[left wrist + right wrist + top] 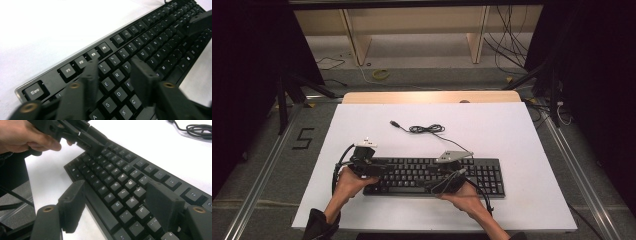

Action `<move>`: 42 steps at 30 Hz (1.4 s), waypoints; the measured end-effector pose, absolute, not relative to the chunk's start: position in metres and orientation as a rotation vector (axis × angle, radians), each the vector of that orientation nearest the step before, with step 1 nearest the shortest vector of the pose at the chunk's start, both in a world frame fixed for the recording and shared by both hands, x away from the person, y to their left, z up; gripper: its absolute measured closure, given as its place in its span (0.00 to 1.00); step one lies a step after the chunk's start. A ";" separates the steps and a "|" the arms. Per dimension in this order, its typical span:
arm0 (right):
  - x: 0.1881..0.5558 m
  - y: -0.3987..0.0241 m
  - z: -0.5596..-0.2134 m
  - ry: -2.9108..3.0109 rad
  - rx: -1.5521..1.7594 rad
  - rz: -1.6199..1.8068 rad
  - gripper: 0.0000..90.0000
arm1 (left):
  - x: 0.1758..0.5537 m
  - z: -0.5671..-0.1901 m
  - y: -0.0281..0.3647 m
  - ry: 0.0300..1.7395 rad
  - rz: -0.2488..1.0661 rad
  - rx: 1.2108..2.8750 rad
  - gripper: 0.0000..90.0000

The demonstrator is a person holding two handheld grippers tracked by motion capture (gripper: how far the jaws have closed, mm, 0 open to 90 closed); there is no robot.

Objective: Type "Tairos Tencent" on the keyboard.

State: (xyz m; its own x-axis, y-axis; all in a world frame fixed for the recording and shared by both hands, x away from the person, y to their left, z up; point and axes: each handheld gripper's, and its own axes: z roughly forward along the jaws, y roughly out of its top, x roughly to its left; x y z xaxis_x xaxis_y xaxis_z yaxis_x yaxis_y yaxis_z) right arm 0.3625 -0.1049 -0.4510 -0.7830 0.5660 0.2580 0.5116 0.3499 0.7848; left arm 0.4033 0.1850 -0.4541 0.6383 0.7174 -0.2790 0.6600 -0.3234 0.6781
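The black keyboard [432, 176] lay flat on the white table [512, 135], beneath both pairs of jaws. The left gripper [113, 75] hovered over its left-hand letter keys, jaws apart and holding nothing. The right gripper [117, 202] straddled the front edge near the space bar, jaws wide and empty.

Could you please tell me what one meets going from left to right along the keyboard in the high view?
Left tongs at the keyboard's left end → bare letter keys → right tongs → number pad.
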 end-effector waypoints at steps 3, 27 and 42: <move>0.363 -0.105 -0.451 2.533 1.012 1.437 0.37 | 0.404 -0.455 0.185 1.078 0.082 2.059 0.79; 0.362 -0.104 -0.451 2.537 1.007 1.435 0.37 | 0.406 -0.472 0.171 1.083 0.131 2.172 0.99; 0.362 -0.103 -0.452 2.535 1.012 1.434 0.37 | 0.403 -0.458 0.175 1.066 0.105 2.113 0.90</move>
